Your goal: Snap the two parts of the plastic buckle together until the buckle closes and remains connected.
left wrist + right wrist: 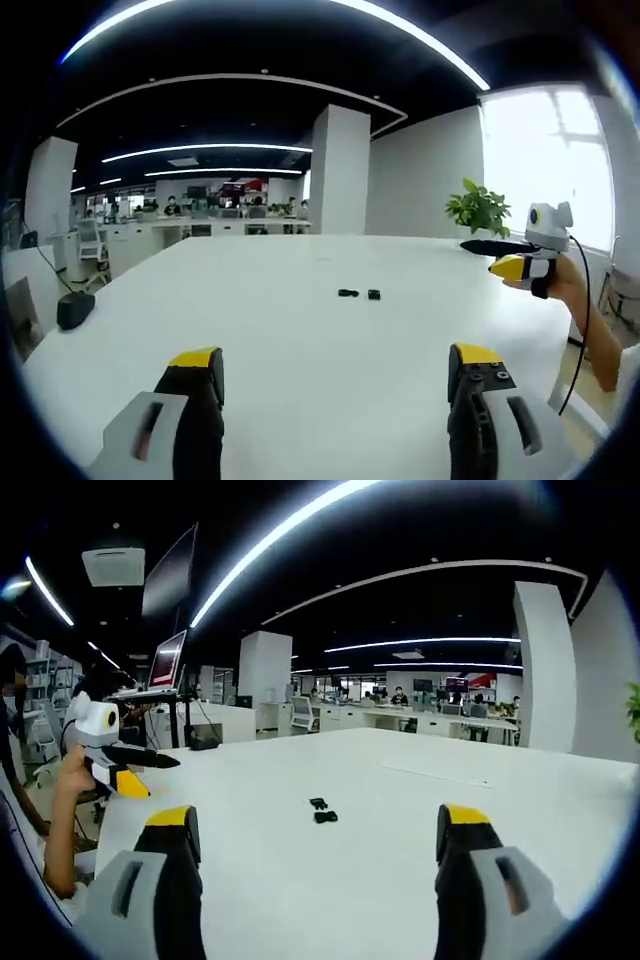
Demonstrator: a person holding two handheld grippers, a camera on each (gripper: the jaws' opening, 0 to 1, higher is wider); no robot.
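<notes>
Nearest in the left gripper view, the left gripper (335,375) holds its two yellow-tipped jaws wide apart over the white table (280,390), gripping nothing. In the right gripper view, the right gripper (318,835) likewise stands with its two jaws spread and empty. Farther out on the table lie the two buckle parts (360,294), small and black, just beside each other with a gap between them, well ahead of both grippers and between their jaws. Beyond the table's far edge stand one potted plant (480,208) and one white pillar (340,170).
</notes>
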